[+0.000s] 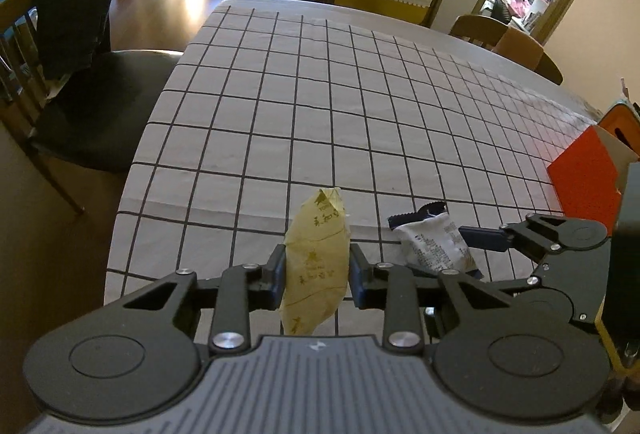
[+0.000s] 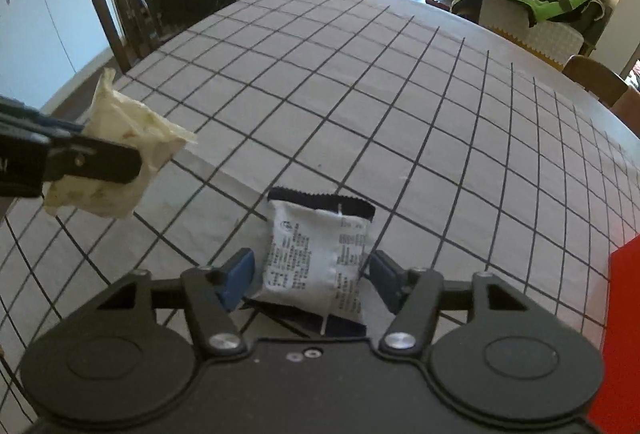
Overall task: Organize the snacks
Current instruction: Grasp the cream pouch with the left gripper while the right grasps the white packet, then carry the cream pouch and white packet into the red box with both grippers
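Note:
My left gripper [image 1: 316, 270] is shut on a yellow snack packet [image 1: 320, 230], which stands upright between the pads, lifted above the cloth. In the right wrist view the same packet [image 2: 120, 129] hangs at the left edge, clamped by that gripper's dark fingers [image 2: 100, 161]. A white snack packet [image 2: 316, 258] with dark sealed ends lies flat on the checked tablecloth [image 2: 360, 93]. My right gripper [image 2: 312, 280] straddles it with a blue pad on each side. A small gap shows at the left pad, so the jaws stand open around it. The left wrist view shows this packet [image 1: 436, 246] too.
An orange-red box [image 1: 584, 169] stands at the table's right edge, seen also as a red box [image 2: 624, 334] in the right wrist view. A dark chair [image 1: 96, 105] sits at the left side and a wooden chair [image 2: 596, 77] at the far right.

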The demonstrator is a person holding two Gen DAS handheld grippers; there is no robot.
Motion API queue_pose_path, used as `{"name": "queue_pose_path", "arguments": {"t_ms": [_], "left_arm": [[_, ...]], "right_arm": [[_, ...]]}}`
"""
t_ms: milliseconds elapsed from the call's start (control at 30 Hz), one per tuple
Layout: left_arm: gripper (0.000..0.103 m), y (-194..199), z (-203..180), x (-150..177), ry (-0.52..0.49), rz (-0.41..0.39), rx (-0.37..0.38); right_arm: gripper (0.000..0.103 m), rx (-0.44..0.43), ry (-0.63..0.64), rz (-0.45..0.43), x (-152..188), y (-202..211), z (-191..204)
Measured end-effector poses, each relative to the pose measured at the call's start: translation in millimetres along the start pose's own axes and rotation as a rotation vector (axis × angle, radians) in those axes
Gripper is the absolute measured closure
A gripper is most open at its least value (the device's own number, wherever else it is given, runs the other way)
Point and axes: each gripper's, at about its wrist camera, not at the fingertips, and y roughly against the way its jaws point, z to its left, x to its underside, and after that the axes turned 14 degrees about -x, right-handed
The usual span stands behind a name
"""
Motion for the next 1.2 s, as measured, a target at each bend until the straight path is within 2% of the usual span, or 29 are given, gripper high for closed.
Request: {"name": "queue_pose_path", "arguments": {"t_ms": [67,133,300,600,1000,1200], "left_arm": [[0.073,0,0,2,-0.002,-0.003,-0.004],[0.073,1,-1,3,-0.005,-0.004,-0.003],[0.073,2,-5,3,-0.019,-0.003,-0.005],[0.073,16,-26,0,-0.066,-0.021,0.006],[0.073,61,-93,-2,-0.165,-0.078,0.087],[0.073,83,-138,-6,-0.198,-0.111,0.113]], "right_arm": [[0.053,-0.003,-0.005,-0.003,-1,1,1],[0.055,0.0,-0.001,-0.006,-1,3,3],[0.056,0.008,-0.005,-0.014,3,7,1],[0.056,-0.001,-0.071,-0.059,20,47,-8],[0.056,0.004,-0.184,-0.165,46,132,-43],[0.056,0.048,-0.219,-0.206,63,175,-69]]}}
